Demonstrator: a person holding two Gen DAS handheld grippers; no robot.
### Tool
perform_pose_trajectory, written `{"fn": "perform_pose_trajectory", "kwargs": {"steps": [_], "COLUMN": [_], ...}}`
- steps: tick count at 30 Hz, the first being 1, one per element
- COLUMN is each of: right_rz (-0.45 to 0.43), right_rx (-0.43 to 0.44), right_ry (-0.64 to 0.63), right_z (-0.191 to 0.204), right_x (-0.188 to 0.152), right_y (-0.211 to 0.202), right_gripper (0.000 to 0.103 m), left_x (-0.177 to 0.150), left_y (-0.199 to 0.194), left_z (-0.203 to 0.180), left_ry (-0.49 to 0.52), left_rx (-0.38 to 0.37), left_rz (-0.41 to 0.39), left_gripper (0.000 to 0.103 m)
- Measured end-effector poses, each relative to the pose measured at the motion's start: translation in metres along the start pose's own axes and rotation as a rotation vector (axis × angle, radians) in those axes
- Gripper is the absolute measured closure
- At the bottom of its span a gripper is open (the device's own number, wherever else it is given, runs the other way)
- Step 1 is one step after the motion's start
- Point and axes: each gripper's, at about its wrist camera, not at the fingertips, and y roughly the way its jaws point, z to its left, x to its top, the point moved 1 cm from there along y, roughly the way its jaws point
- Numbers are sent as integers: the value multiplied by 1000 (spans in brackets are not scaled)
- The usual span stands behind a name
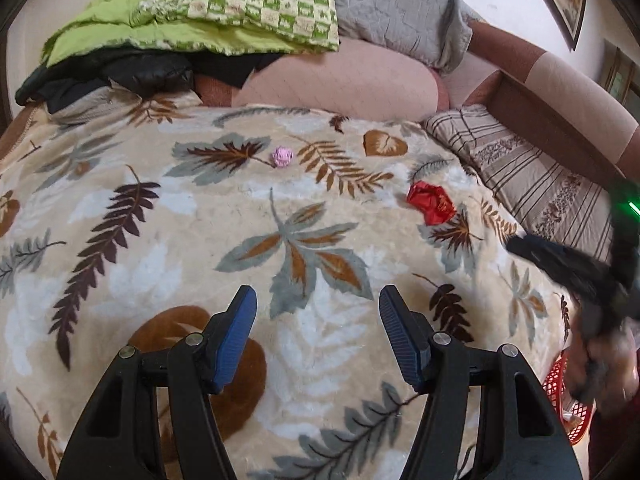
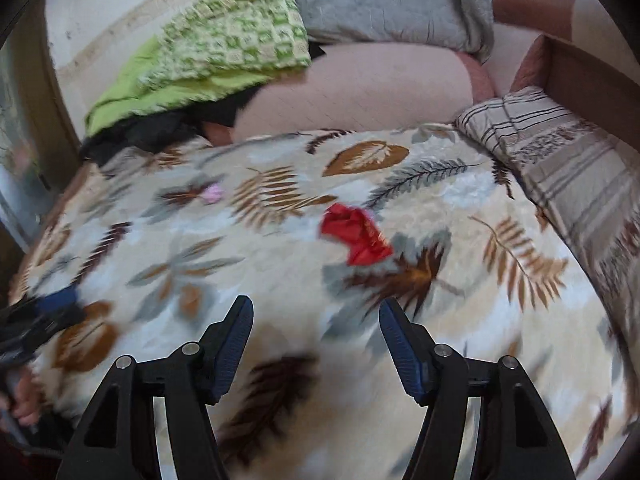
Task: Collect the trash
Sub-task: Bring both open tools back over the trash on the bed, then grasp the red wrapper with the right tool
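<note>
Both tongs spread wide and empty: left gripper [image 1: 316,312], right gripper [image 2: 316,322]. Red crumpled wrapper [image 2: 354,234] lying on leaf-print blanket [image 2: 460,340], ahead of right gripper; small pink wad [image 1: 282,157] farther back. Likely light, thin, crushable and slightly slick: pinch across the bunched middle, pressing lightly into the soft pile.

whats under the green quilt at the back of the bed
Under the green quilt lies a dark, shiny black garment, resting on the leaf-print blanket beside a pink cushion. How far the garment runs beneath, and anything else there, is covered.
</note>
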Motion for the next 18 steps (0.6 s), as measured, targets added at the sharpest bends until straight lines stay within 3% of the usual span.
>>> {"fn": "perform_pose_trajectory", "kwargs": {"steps": [5,10,11,12,15,18], "right_rz": [60,81,88,91,97,63], "right_rx": [-73,-33,-24,-11,0,2], "right_ry": [-34,57,71,88,113,115], "right_z": [-22,-41,-41,-41,-33,-23], "right_x": [38,57,56,55,50,39], "right_y": [78,128,134,138,140,125], "right_gripper": [33,35,50,78,87,87], "left_x": [14,52,59,70,97,121], "left_y": [21,38,43,51,76,110], "left_z": [13,22,23,23,26,31], "left_ry": [-15,-12,0,13,35,38], "left_rx": [5,14,18,34,53,79], "left_rz": [20,-2,-4,-8,-14,-3], "left_gripper": [40,39,38,37,35,35]}}
